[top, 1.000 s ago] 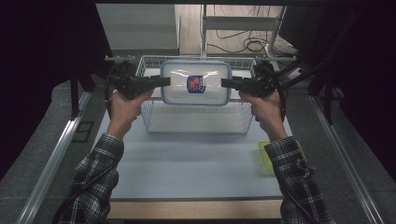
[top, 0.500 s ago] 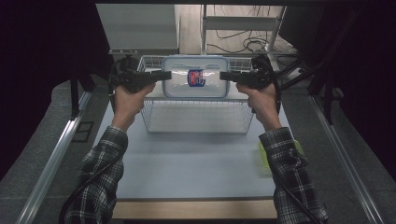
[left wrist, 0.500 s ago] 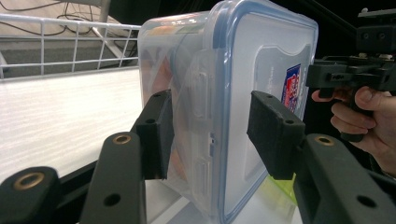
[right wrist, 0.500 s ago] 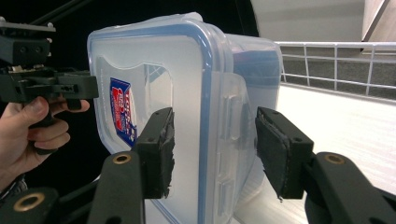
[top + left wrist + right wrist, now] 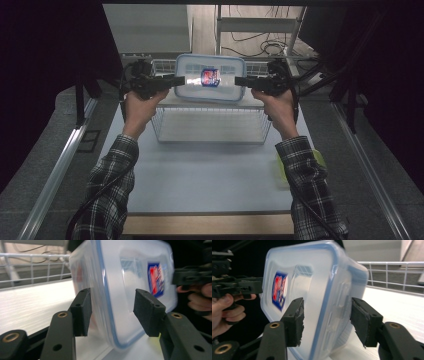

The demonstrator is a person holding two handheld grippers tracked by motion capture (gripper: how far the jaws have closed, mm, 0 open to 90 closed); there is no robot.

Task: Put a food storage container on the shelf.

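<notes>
A clear plastic food container [image 5: 210, 90] with a blue-rimmed lid and a red-and-blue label stands on edge at the far end of a white wire basket [image 5: 210, 131], lid toward me. My left gripper [image 5: 180, 80] straddles its left end and my right gripper [image 5: 240, 81] its right end. In the left gripper view the left gripper [image 5: 115, 312] has the container [image 5: 130, 280] between its pads with a gap at the lid side. In the right gripper view the right gripper [image 5: 327, 322] shows a gap beside the container [image 5: 312, 285]. Both sets of jaws have just been opening.
The basket sits at the far middle of a pale table [image 5: 210, 185]. A yellow-green item [image 5: 281, 169] lies by the right sleeve. Metal rails [image 5: 60, 165] run along both sides. Cables [image 5: 265, 47] lie on the floor beyond the basket.
Both hands and the container have moved away from me toward the basket's far end. The container has gone from tilted to more upright.
</notes>
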